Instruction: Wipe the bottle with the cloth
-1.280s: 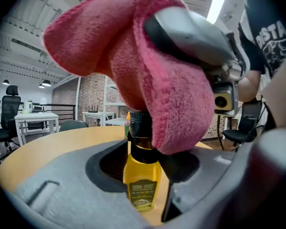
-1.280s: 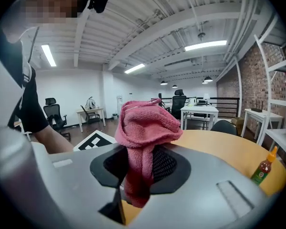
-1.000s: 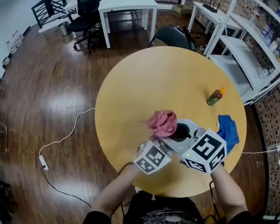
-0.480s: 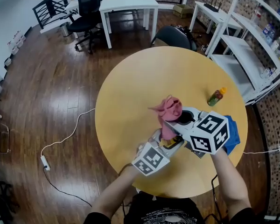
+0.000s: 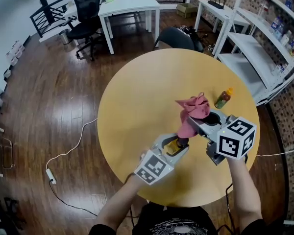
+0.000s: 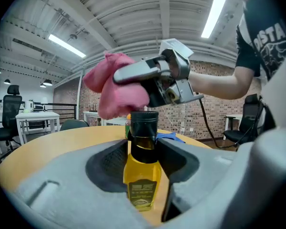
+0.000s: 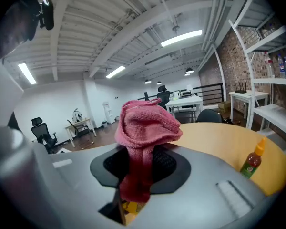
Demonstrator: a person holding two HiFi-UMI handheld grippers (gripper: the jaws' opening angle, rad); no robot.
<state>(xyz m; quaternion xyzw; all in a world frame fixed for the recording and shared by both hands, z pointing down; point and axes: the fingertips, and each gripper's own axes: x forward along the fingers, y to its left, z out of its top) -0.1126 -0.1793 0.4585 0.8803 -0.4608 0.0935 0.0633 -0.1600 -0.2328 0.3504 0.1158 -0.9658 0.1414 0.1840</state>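
A small bottle (image 5: 179,142) of yellow liquid with a black cap stands upright between my left gripper's (image 5: 174,147) jaws, above the near part of the round yellow table (image 5: 137,102). In the left gripper view the jaws press on both sides of the bottle (image 6: 143,173). My right gripper (image 5: 200,119) is shut on a bunched pink cloth (image 5: 194,106), which hangs down to just above the bottle's cap. The cloth (image 7: 145,128) fills the right gripper view and a sliver of the yellow bottle (image 7: 131,207) shows below it.
A second small bottle (image 5: 224,98) with an orange cap stands on the table's right side. A blue cloth (image 6: 170,136) lies on the table behind the held bottle. White shelves (image 5: 264,48) stand at the right, a dark chair (image 5: 179,38) behind the table, and a cable (image 5: 68,151) on the floor.
My right gripper has carried the pink cloth up and to the right, away from me. The yellow bottle in the left gripper, covered before, now shows. The left gripper has barely moved.
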